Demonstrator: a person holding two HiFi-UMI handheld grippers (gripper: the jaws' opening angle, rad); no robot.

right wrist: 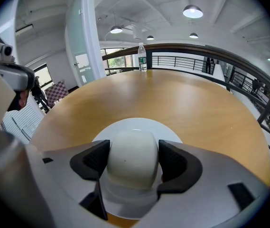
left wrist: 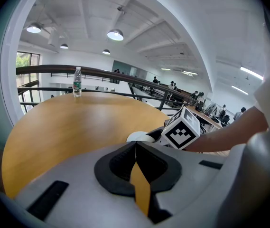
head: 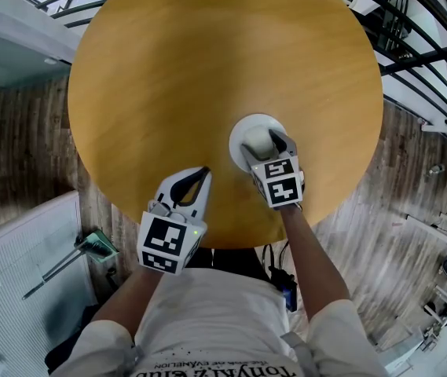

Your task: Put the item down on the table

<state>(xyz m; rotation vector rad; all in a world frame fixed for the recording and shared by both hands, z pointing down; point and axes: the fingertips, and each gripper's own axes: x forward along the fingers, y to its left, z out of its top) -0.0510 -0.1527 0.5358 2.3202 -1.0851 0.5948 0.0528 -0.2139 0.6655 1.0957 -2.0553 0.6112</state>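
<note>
Set-down step in hand, prob. at its tail end. In the right hand-held gripper, jaws closed narrow on a white domed item, pads pressing its flanks at 3 and 9 o'clock. Under it, a white plate lying on the round wooden counter, at approx. 5 o'clock from the counter's centre in the head view, inside the rim. Can't tell whether the item's base is touching the plate or hanging just above; no gap visible, so likely seated. Left hand-held gripper with jaws pressed together, nothing between them, only bare counter past the tips. Hovering at approx. 7 o'clock by the near rim, near the right one but apart from the plate. Water bottle upright at 12 o'clock by the far rim, well apart, no obstacle. Next, as a judgement: ease down till the weight sits fully on the plate, then spread the jaws evenly w/o dragging either flank, since a smooth rounded shape looks prone to tip or skid if one pad lets go first. Then back straight out toward 6 o'clock and up, keeping clear of the plate's rim. Prob. no need for the left side unless the plate slides; if so, steady its rim at 9 o'clock.
</note>
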